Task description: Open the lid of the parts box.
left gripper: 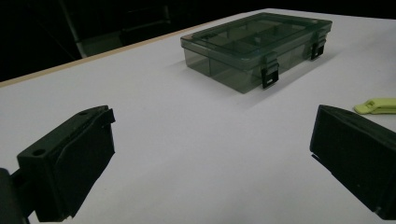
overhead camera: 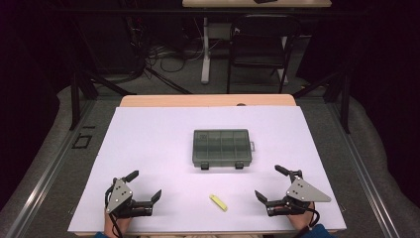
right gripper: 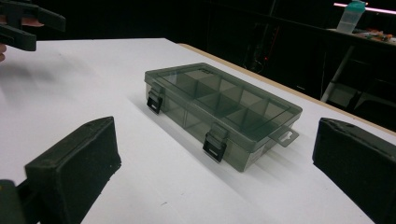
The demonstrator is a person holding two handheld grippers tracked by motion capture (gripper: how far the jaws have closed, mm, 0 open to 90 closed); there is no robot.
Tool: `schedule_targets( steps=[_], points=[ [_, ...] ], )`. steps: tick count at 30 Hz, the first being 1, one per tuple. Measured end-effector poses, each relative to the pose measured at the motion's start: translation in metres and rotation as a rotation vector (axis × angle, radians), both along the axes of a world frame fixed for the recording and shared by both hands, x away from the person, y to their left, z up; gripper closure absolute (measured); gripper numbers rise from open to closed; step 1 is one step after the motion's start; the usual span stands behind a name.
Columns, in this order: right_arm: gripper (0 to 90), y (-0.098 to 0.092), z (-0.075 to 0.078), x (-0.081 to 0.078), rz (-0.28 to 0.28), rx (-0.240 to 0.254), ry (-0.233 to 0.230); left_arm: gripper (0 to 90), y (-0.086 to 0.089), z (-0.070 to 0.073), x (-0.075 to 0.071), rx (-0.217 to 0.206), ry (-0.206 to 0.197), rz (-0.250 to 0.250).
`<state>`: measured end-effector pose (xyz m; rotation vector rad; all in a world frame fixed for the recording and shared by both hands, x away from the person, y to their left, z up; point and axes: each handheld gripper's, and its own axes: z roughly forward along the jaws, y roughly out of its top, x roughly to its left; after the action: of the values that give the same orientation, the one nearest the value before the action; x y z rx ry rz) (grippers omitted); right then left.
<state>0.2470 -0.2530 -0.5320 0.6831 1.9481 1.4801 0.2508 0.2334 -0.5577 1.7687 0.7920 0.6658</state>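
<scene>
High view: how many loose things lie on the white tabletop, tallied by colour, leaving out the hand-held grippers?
Smoky grey, see-through: 1, the compartment box with its lid closed and two black latches
Yellow-green: 1, a small clip-like piece, lying apart from the box
Total: 2

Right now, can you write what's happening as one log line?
left gripper: open, empty | right gripper: open, empty | organizer box: lid closed, latched, untouched | yellow piece: lying between grippers
</scene>
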Motion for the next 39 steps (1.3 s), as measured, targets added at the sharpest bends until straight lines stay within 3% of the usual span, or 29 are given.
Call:
schedule_targets(
  steps=[8, 15, 24, 31, 39],
  points=[
    [0.0, 0.001, -0.001, 0.007, -0.003, -0.005, 0.015, 0.0, -0.005, 0.001, 0.007, -0.011, 0.025, -0.006],
    [0.0, 0.004, -0.002, 0.018, 0.006, -0.029, 0.045, 0.0, -0.016, 0.004, 0.016, 0.004, 0.040, -0.036],
    [0.0, 0.009, -0.001, 0.038, 0.021, -0.048, 0.105, 0.0, -0.029, 0.009, 0.030, 0.024, 0.073, -0.063],
    [0.0, 0.015, -0.001, 0.055, 0.044, -0.072, 0.187, 0.0, -0.035, 0.011, 0.042, 0.039, 0.098, -0.080],
    [0.0, 0.016, 0.001, 0.073, 0.044, -0.079, 0.229, 0.0, -0.047, 0.013, 0.060, 0.041, 0.133, -0.102]
  ],
)
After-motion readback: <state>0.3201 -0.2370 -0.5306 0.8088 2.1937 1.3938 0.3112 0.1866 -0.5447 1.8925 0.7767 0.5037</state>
